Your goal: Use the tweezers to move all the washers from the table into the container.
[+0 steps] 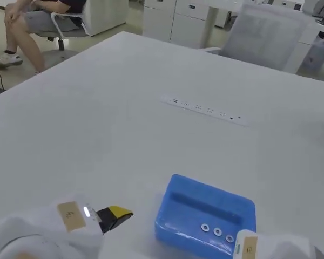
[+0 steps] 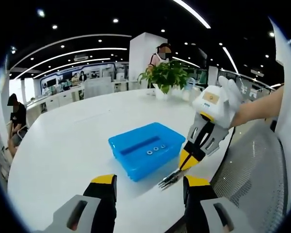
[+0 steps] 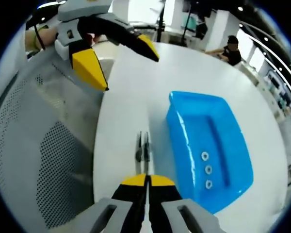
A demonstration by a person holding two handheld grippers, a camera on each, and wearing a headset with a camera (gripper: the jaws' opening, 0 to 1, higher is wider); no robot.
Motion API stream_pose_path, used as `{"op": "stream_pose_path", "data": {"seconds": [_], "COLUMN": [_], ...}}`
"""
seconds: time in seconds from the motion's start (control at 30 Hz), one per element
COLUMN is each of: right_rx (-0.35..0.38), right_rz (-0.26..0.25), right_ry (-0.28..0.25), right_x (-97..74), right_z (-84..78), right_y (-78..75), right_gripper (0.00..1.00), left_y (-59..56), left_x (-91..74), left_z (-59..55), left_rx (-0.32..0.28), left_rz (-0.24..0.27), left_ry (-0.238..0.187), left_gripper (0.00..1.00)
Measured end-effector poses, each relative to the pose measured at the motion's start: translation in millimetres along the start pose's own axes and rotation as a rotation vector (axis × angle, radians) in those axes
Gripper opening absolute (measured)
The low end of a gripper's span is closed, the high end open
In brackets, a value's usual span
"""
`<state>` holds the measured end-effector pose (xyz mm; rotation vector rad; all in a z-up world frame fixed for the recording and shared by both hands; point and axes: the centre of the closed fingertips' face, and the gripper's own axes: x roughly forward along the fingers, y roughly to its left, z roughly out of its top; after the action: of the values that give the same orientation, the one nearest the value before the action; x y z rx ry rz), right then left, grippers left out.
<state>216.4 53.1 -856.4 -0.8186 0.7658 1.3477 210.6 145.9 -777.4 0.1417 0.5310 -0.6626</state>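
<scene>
Head view: 3 flat ring washers (image 1: 217, 232) in glossy blue rect. container (image 1: 167, 213).

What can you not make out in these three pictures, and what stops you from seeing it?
1. Right gripper view: the tips of the tweezers, held in the right gripper, are too thin to show whether they pinch anything.
2. Head view: the near right corner of the container is hidden behind the right gripper, itself cut off by the bottom edge.
3. All views: the three washers are too small to judge thickness.
</scene>
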Motion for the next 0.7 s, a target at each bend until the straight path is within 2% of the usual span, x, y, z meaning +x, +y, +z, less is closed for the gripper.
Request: {"op": "stream_pose_path", "data": {"seconds": [0.03, 0.07, 0.13, 0.2, 0.27, 0.37, 0.43, 0.5, 0.63, 0.7], "right_rx": [-0.007, -0.021, -0.012, 0.036, 0.085, 0.082, 0.099, 0.110, 0.105, 0.102], "right_rz": [0.008, 0.009, -0.007, 0.002, 0.009, 0.008, 0.011, 0.003, 0.002, 0.011], "right_ry": [-0.018, -0.027, -0.039, -0.109, -0.145, -0.137, -0.127, -0.117, -0.110, -0.106], "right_x": [-0.9, -2.2, -9.7, -16.7, -25.3, -33.5, -35.7, -35.9, -33.4, -29.1], "right_z": [1.0, 1.3, -1.5, 2.1, -1.7, -18.7, -31.6, -41.3, -48.3, -46.7], "right_y": [1.3, 1.1, -2.0, -2.4, -2.3, -3.2, -2.1, -2.2, -3.3, -2.7], "right_gripper": [0.00, 0.00, 0.00, 0.00, 0.04, 0.06, 0.06, 0.06, 0.04, 0.04], "left_y": [-1.4, -2.2, -8.5, -16.3, -23.1, -28.5, -30.1, -35.1, -42.7, -46.9], "left_x": [0.1, 0.0, 1.2, 3.0, 5.1, 11.6, 20.0, 27.7, 43.3, 48.6], "left_z": [-1.2, -3.0, -3.7, -1.8, -1.9, 1.2, 5.1, 4.2, -1.3, -6.5], "left_rx": [0.014, 0.058, 0.081, 0.083, 0.093, 0.119, 0.123, 0.155, 0.231, 0.239], "left_rz": [-0.006, -0.007, -0.035, -0.074, -0.121, -0.171, -0.189, -0.228, -0.284, -0.310], "left_ry": [0.015, 0.040, 0.060, 0.065, 0.087, 0.111, 0.119, 0.155, 0.226, 0.262], "left_gripper": [0.52, 0.50, 0.46, 0.42, 0.38, 0.30, 0.31, 0.31, 0.28, 0.28]}}
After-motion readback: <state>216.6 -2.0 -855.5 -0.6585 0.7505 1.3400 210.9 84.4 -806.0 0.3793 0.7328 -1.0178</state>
